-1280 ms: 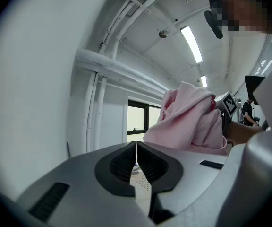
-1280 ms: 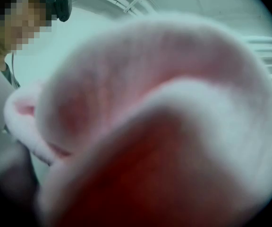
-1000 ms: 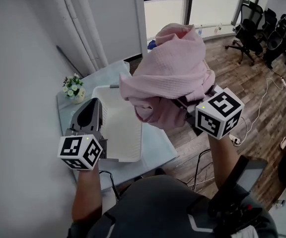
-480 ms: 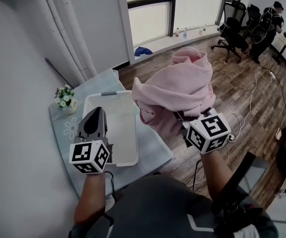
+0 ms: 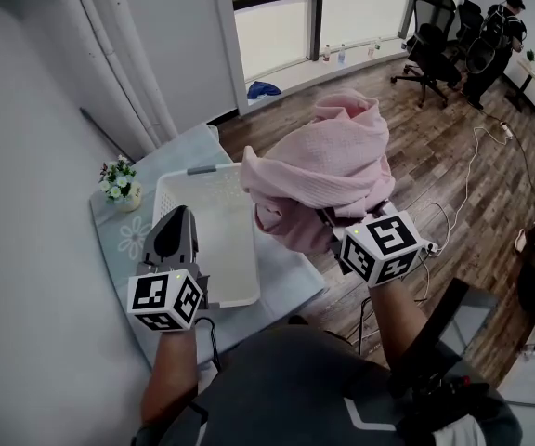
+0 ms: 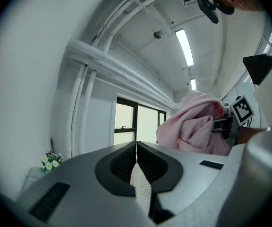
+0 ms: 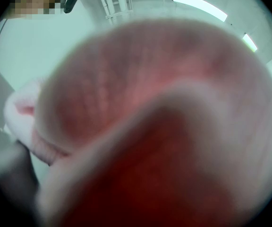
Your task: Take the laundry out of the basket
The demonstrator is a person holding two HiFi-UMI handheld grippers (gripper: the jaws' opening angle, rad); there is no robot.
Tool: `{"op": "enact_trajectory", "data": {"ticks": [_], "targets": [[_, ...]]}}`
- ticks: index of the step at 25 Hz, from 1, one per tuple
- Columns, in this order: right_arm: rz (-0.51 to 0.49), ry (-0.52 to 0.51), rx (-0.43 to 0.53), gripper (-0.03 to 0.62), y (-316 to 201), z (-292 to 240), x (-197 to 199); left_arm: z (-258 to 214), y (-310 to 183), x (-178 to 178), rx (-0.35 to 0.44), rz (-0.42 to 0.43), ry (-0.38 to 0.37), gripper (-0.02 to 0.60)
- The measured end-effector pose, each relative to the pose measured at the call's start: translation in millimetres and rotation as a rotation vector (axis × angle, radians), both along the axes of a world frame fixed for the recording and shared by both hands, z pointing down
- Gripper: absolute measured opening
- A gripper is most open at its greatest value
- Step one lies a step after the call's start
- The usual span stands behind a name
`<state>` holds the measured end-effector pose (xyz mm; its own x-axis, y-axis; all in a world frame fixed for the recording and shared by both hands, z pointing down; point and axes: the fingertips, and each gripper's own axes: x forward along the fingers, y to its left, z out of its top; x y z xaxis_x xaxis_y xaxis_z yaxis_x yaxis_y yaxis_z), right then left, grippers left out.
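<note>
The white perforated basket (image 5: 214, 235) stands on a pale blue table and looks empty inside. My left gripper (image 5: 178, 217) is at the basket's near left wall. In the left gripper view its jaws (image 6: 136, 151) are shut with a strip of the white basket wall (image 6: 141, 189) pinched between them. A bundled pink cloth (image 5: 328, 165) hangs in the air to the right of the basket, beyond the table's edge. My right gripper (image 5: 338, 227) is shut on it, with the fingers buried in the folds. The pink cloth (image 7: 164, 103) fills the right gripper view.
A small pot of flowers (image 5: 119, 180) sits at the table's (image 5: 291, 282) far left corner, against the white wall. Wooden floor lies to the right, with cables (image 5: 476, 156), office chairs (image 5: 435, 40) and a person (image 5: 504, 17) at the back. A blue item (image 5: 264, 89) lies under the window.
The right gripper has come down with the pink cloth and swung a little leftward, toward the basket. The left gripper has sunk slightly and keeps its hold on the basket wall.
</note>
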<state>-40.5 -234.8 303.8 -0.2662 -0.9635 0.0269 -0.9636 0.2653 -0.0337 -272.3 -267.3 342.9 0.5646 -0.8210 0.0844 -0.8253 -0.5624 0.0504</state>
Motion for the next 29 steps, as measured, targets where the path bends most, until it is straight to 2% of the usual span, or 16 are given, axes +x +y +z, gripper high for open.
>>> {"op": "enact_trajectory", "data": {"ticks": [7, 29], "targets": [[-0.001, 0.046, -0.016, 0.261, 2.2, 1.5, -0.7, -6.5, 6.0, 0.3, -0.001, -0.01, 0.007, 0.011], [0.006, 0.053, -0.025, 0.261, 4.2, 0.2, 0.3, -8.4, 7.0, 0.3, -0.003, -0.015, 0.024, 0.011]]}}
